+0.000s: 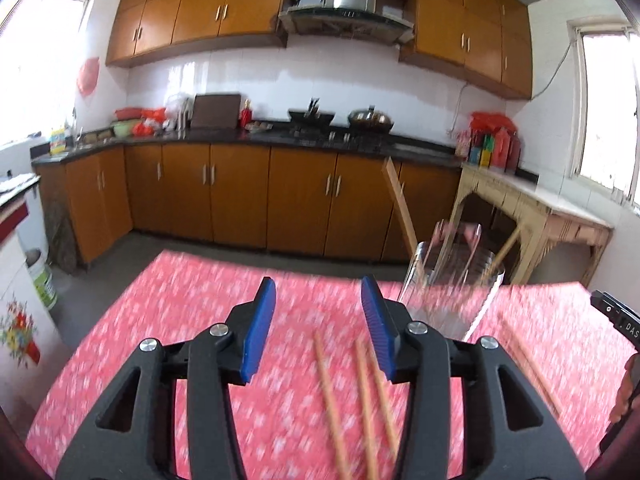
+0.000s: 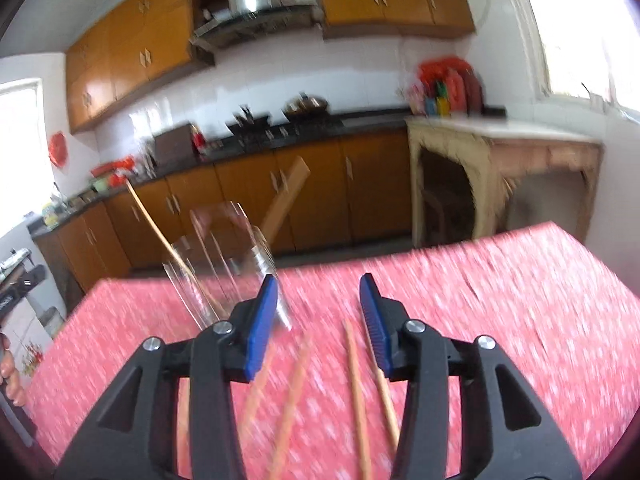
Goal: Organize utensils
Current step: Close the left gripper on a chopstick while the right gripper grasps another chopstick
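Observation:
A clear glass tumbler stands on the table with the red patterned cloth, and wooden utensils stick out of its top. Several wooden chopsticks lie loose on the cloth. My left gripper hovers left of the glass, open, with nothing pressed between its blue pads; the chopsticks lie below and near its right finger. In the right wrist view the same tumbler is ahead to the left, and my right gripper is open above more chopsticks.
The other gripper's black body and a hand show at the right edge of the left wrist view. Beyond the table are brown kitchen cabinets and a pale side table.

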Demonstrator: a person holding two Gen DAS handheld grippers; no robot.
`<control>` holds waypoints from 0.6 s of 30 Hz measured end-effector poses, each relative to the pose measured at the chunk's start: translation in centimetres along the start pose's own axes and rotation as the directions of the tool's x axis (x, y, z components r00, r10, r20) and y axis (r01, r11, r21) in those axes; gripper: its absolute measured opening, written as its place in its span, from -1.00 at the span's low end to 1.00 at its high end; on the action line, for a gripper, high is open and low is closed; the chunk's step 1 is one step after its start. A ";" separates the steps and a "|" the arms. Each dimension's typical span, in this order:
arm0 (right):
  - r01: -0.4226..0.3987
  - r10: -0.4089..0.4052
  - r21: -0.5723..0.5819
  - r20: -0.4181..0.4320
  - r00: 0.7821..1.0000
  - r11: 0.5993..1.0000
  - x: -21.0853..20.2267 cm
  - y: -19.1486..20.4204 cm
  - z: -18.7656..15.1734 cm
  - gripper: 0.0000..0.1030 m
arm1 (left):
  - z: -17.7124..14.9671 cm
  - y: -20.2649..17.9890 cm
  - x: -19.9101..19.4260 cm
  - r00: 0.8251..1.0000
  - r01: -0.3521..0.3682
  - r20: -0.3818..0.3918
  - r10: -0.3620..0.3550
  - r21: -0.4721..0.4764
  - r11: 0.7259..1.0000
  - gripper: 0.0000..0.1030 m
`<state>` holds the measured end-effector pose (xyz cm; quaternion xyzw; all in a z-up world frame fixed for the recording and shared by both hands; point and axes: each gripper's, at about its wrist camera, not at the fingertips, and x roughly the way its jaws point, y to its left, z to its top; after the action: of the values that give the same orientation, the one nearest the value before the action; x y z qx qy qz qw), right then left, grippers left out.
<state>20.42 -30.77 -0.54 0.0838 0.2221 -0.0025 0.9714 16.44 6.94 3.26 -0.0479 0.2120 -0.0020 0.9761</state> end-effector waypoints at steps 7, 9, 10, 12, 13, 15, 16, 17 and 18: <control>0.097 -0.091 0.025 -0.176 0.980 0.995 -0.4 -4.4 -7.9 -0.21 | -5.9 1.5 -1.4 0.996 -0.066 -0.059 0.067 0.017 0.998 -0.06; 0.113 -0.106 0.021 -0.204 0.973 0.993 -0.3 -5.1 -9.1 -0.30 | -7.4 1.7 -1.8 0.995 -0.072 -0.073 0.074 0.017 0.997 -0.04; 0.117 -0.109 0.019 -0.221 0.969 0.993 -0.2 -5.3 -9.7 -0.40 | -8.1 1.9 -1.9 0.993 -0.078 -0.083 0.079 0.018 0.997 -0.04; 0.113 -0.102 0.027 -0.268 0.958 0.993 0.5 -6.0 -11.0 -0.53 | -9.1 2.1 -2.1 0.992 -0.081 -0.098 0.082 0.014 0.997 -0.04; 0.110 -0.097 0.029 -0.289 0.953 0.994 0.8 -6.1 -11.5 -0.59 | -9.7 2.2 -2.2 0.991 -0.079 -0.106 0.080 0.012 0.997 -0.04; 0.105 -0.092 0.026 -0.314 0.945 0.994 1.3 -6.0 -12.3 -0.61 | -10.5 2.2 -2.2 0.990 -0.072 -0.120 0.072 0.007 0.997 -0.04; 0.103 -0.090 0.025 -0.318 0.944 0.994 1.5 -6.0 -12.5 -0.61 | -10.8 2.3 -2.3 0.990 -0.071 -0.124 0.071 0.005 0.997 -0.04; 0.100 -0.087 0.024 -0.321 0.943 0.995 1.6 -5.8 -12.6 -0.61 | -11.0 2.4 -2.3 0.989 -0.070 -0.128 0.070 0.001 0.998 -0.04; 0.098 -0.086 0.021 -0.322 0.943 0.995 1.7 -5.7 -12.6 -0.61 | -11.3 2.5 -2.4 0.989 -0.068 -0.129 0.067 -0.003 0.998 -0.04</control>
<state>16.30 -34.28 -13.44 0.0907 0.3803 -0.0383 0.9196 9.47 8.46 -6.25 -0.0439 0.2763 0.0289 0.9596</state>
